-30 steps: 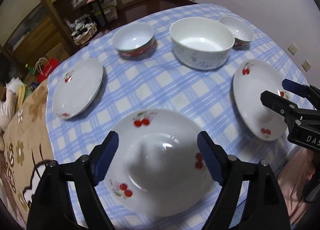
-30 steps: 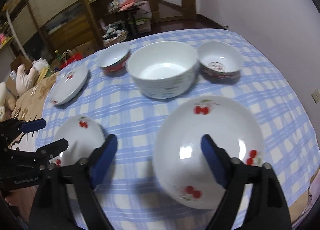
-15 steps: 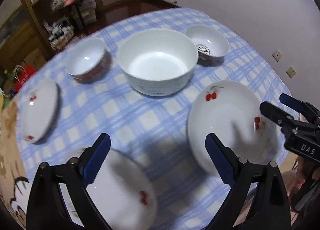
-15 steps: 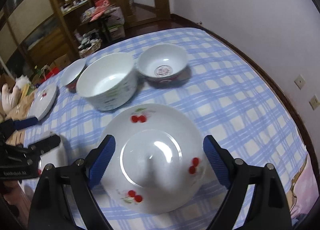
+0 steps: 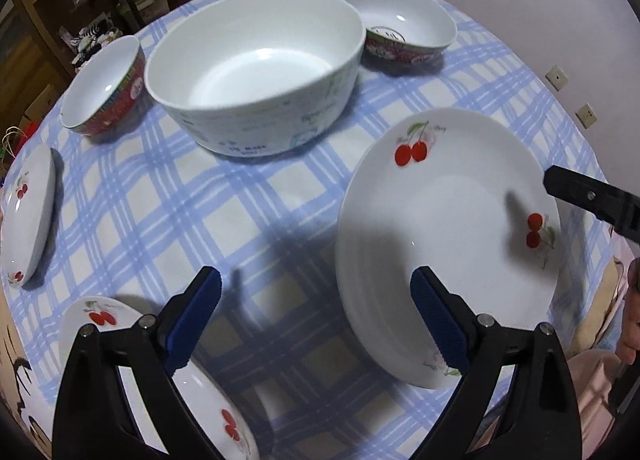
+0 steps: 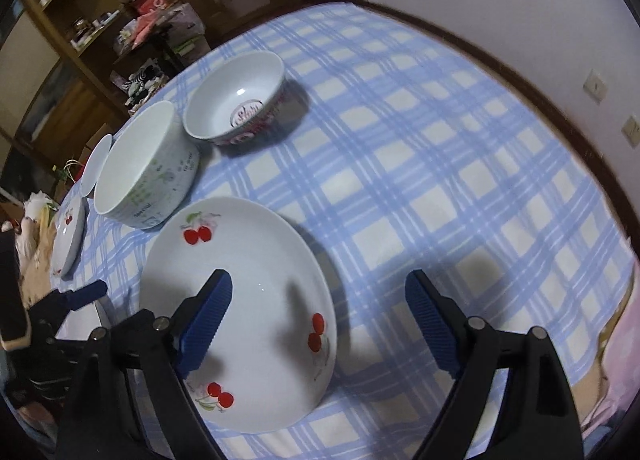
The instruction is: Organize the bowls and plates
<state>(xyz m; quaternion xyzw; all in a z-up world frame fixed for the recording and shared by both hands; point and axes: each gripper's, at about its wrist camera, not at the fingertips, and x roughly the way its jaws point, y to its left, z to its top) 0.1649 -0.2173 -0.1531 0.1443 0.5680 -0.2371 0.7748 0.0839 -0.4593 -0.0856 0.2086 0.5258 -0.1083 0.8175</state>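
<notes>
Both grippers hover over the surface (image 5: 256,220), which wears a blue checked cloth: the left gripper (image 5: 316,324) has its jaws spread wide with nothing between them, having just been opening, and the right gripper (image 6: 320,320) is likewise wide apart and empty, having just eased slightly inward. The near cherry plate (image 6: 248,300) lies under the right gripper's left pad (not touched), beside the big white bowl (image 5: 256,72). Two small bowls (image 5: 108,88) (image 5: 400,28) flank it, with two more cherry plates (image 5: 28,212) (image 5: 140,340) at the left edge.

Big bowl (image 5: 256,76) between two small bowls (image 5: 106,86).
</notes>
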